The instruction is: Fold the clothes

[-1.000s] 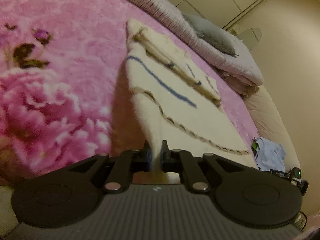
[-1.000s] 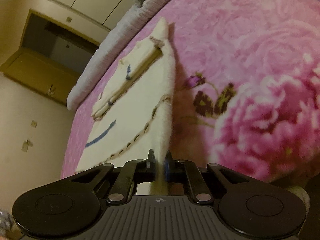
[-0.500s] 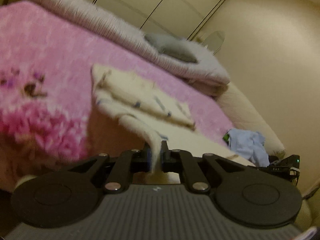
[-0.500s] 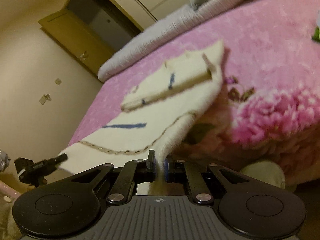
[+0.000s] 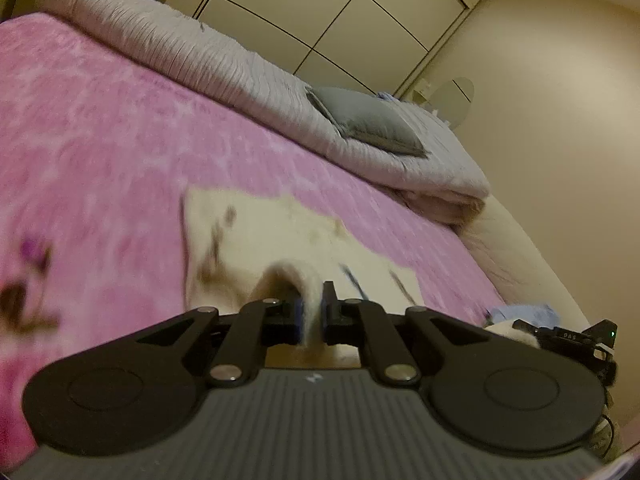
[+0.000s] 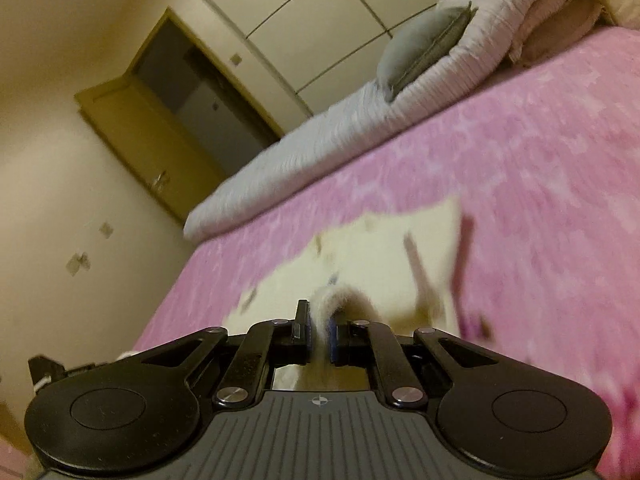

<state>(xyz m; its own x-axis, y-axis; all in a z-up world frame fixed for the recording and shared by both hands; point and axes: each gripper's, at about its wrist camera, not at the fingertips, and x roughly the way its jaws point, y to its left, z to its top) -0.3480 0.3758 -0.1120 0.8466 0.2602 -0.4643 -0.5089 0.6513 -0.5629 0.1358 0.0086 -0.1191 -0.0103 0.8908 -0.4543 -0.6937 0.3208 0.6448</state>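
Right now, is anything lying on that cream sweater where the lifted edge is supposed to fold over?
Nothing visible. Both the left gripper and right gripper pinch the cream sweater edge, and the part lying on the pink blanket ahead looks bare, though blurred.

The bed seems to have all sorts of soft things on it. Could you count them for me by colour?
Pink: 1, the fleece blanket.
Cream: 1, the fuzzy garment, pinched by the left claw and the right claw.
Grey: 1, the pillow.
Pale grey-white: 1, the rolled quilt.
Light blue: 1, a crumpled cloth.
Total: 5.
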